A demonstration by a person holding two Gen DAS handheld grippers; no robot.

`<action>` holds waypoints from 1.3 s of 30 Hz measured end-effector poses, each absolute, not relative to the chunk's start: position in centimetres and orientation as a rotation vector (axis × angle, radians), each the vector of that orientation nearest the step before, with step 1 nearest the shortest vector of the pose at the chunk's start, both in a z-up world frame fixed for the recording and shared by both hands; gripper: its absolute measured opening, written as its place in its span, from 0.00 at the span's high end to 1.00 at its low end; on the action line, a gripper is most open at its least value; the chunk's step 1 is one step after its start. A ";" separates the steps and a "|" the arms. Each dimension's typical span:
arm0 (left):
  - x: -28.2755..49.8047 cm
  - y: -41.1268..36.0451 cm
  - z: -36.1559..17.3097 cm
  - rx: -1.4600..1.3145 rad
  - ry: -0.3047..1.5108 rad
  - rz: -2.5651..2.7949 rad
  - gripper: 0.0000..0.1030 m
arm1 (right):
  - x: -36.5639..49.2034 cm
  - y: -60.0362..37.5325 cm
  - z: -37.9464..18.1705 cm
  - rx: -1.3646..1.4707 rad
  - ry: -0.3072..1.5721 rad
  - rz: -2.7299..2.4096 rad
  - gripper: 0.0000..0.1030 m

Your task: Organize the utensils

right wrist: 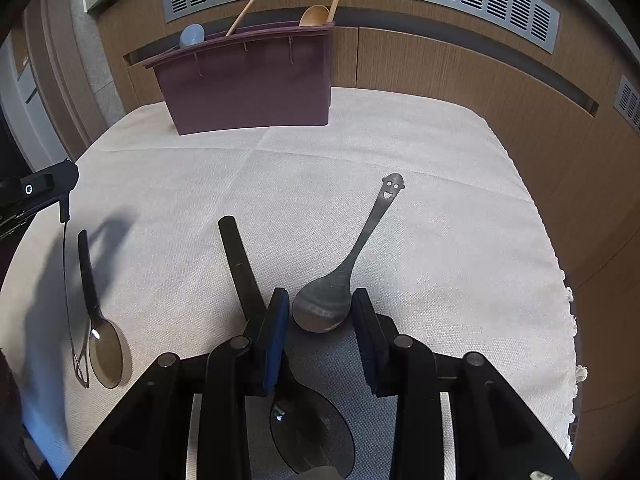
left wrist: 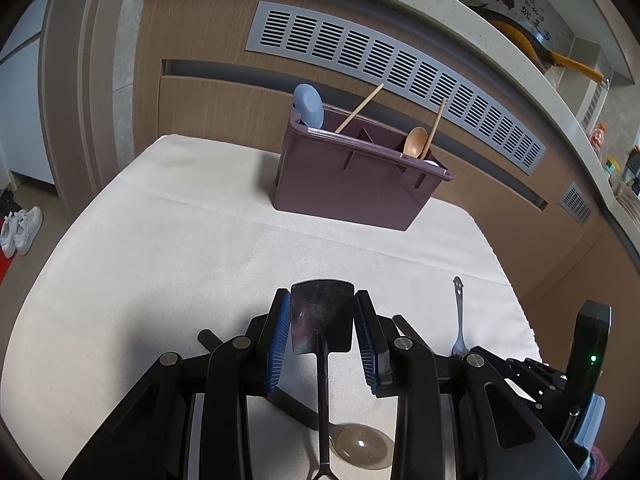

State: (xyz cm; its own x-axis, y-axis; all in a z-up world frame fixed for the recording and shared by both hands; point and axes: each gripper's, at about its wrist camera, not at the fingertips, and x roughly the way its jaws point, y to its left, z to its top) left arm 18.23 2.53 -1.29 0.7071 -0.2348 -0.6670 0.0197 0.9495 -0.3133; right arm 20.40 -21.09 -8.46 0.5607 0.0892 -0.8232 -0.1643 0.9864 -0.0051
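Note:
My left gripper (left wrist: 322,300) is shut on the flat blade of a dark metal scoop (left wrist: 322,320), whose thin handle hangs down toward the cloth. In the right wrist view this gripper (right wrist: 44,188) shows at the left edge, with the scoop's handle (right wrist: 66,280) dangling from it. My right gripper (right wrist: 322,300) points down at the table, jaws apart around the bowl of a smiley-face metal spoon (right wrist: 324,308) lying on the cloth. A slim gap shows beside its left pad. The purple utensil caddy (left wrist: 352,188) (right wrist: 248,88) stands at the table's far side, holding a blue spoon, a wooden spoon and chopsticks.
Two black-handled spoons with smoky clear bowls lie on the white cloth (right wrist: 400,152): one at the left (right wrist: 104,352), one under my right gripper (right wrist: 240,256). The table's fringed edge (right wrist: 568,320) is close on the right. A wood-panelled wall with vents stands behind the caddy.

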 end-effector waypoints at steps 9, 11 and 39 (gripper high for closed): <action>18.3 2.0 -1.8 -0.286 0.793 -0.156 0.68 | 20.3 -19.2 -8.7 -0.171 0.933 0.075 0.64; 18.2 2.0 -1.7 -0.285 0.790 -0.156 0.68 | 20.2 -19.7 -8.6 -0.156 0.939 0.106 0.73; 16.8 2.1 0.3 -0.249 0.710 -0.145 0.69 | 20.5 -21.2 -8.0 -0.109 0.964 0.147 0.69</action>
